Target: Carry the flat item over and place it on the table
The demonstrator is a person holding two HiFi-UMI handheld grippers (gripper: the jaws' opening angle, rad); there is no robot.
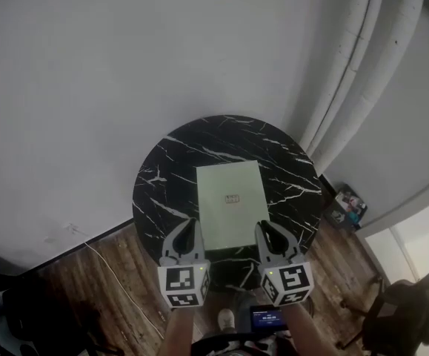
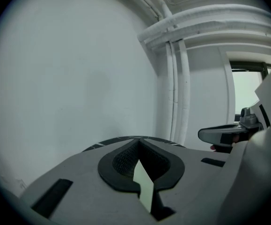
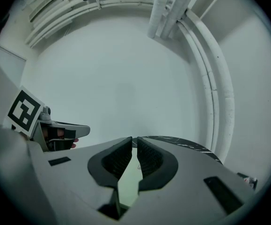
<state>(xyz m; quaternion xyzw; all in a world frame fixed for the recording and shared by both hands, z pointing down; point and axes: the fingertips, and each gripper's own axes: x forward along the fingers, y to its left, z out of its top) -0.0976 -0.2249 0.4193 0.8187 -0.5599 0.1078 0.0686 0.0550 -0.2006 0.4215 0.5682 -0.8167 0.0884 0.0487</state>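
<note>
Lying flat on the round black marble table (image 1: pixel 162 176), the pale green flat item (image 1: pixel 230 202) sits a little toward the near side of the top, with a small dark mark at its middle. The left gripper (image 1: pixel 190 227) points at the item's near left edge and the right gripper (image 1: pixel 264 228) at its near right edge, so the item's near end lies between the two.

In the left gripper view the jaws meet at their tips and hold nothing. A pale sliver of the item (image 2: pixel 144 182) shows through the opening behind the tips, and the table's rim curves just beyond. In the right gripper view the jaws are drawn almost together, with only a thin slit between the pads. The pale green surface (image 3: pixel 128 186) shows below through that slit and is not pinched. Whether either tip touches the item's edge cannot be told.

The table stands on a dark wood floor (image 1: pixel 88 288) against a plain white wall (image 1: pixel 125 65). Two white pipes (image 1: pixel 355 73) run up the wall at the right. A thin white cable (image 1: pixel 114 267) trails across the floor on the left, and a small colourful packet (image 1: pixel 345 206) lies on the floor to the right of the table. Part of a dark chair (image 1: pixel 414 302) shows at the lower right corner.
</note>
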